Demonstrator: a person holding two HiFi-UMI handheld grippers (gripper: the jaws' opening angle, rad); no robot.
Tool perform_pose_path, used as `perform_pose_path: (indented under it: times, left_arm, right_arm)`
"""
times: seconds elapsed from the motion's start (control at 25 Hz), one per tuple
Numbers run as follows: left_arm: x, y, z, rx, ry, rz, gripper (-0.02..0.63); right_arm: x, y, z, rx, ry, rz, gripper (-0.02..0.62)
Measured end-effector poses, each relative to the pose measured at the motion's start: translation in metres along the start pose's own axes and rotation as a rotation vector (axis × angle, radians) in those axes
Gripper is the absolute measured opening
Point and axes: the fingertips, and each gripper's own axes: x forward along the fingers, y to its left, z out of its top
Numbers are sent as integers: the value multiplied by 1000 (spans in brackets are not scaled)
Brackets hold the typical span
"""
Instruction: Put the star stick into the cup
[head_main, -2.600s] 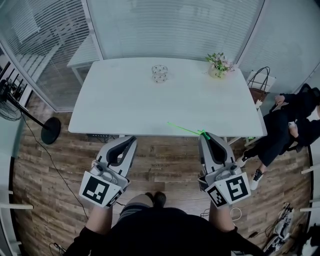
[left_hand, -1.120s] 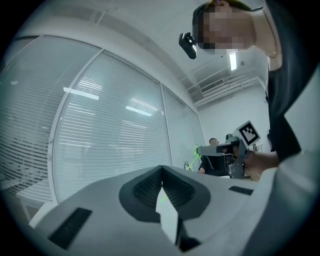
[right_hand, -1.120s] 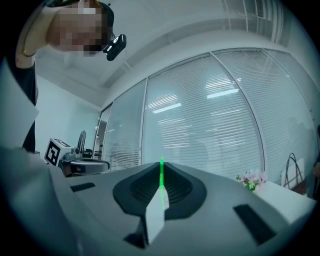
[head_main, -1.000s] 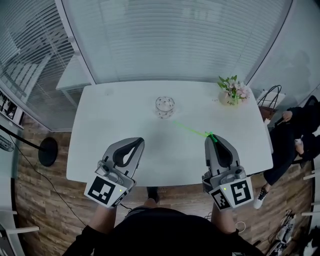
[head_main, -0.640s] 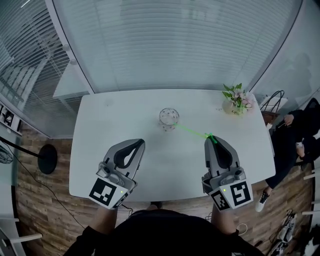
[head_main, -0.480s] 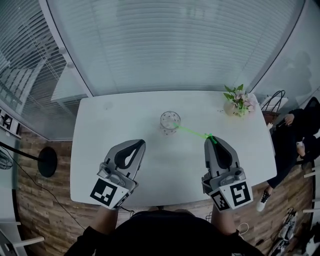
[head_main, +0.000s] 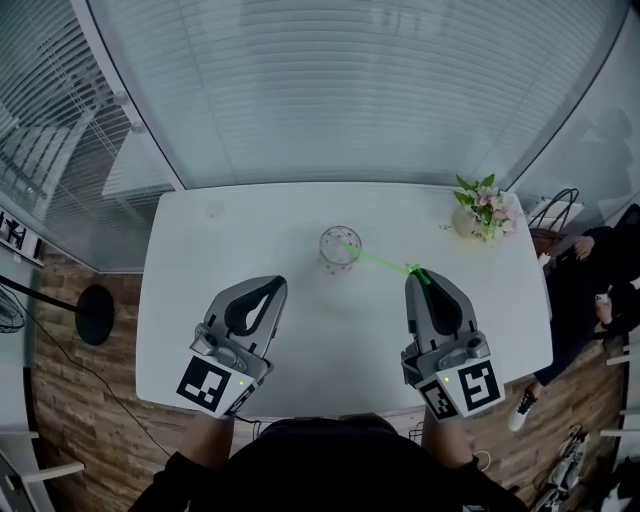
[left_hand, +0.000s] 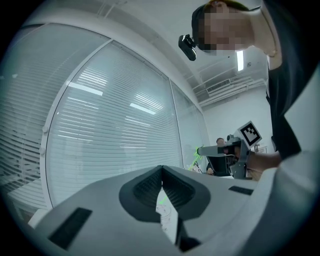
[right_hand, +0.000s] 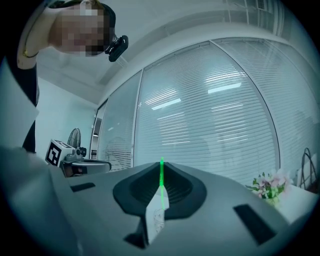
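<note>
A clear glass cup (head_main: 340, 246) stands upright near the middle of the white table (head_main: 200, 250). My right gripper (head_main: 417, 277) is shut on the green star stick (head_main: 381, 260), with the star end at the jaws. The thin end slants left and away and overlaps the cup's rim in the head view. The right gripper view shows the stick (right_hand: 161, 181) upright between the closed jaws. My left gripper (head_main: 272, 286) hovers over the table short of the cup and to its left, shut with nothing in it. Its own view shows the jaw tips meeting (left_hand: 161, 169).
A small pot of pink flowers (head_main: 485, 211) sits at the table's far right corner. Glass walls with blinds run behind the table. A seated person in dark clothes (head_main: 600, 300) is right of the table. A fan's round base (head_main: 94, 314) stands on the wooden floor at the left.
Both grippers have moved forward from the table's near edge to above it. The stick's thin end, short of the cup before, now overlaps its rim. Neither grip has changed.
</note>
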Motion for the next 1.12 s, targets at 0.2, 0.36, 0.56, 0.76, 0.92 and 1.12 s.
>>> perform_pose_path:
  times: [0.2,0.36,0.56,0.76,0.92,1.12]
  left_arm:
    - [6,-6,1,7,13,45,14]
    - [8,-11,1,22,10,53,14]
    - [13,-13,-2,6,15,100,14]
    - [13,-13,-4,7,24,122,14]
    - [12,-13,-9,4,33,135,14]
    - [11,-12,-16,-4,45,142,14]
  right_arm:
    - [8,-8,1,-1,8,65,20]
    - [11,-14,2,-3,8,100,20]
    - [15,-20,-4,-10,5,129,20]
    - [22,-20,-15,-10,17,160,20]
    - [28,-18,-27,-8,32,180,20]
    - [36,-16,-47,4,54,192,20]
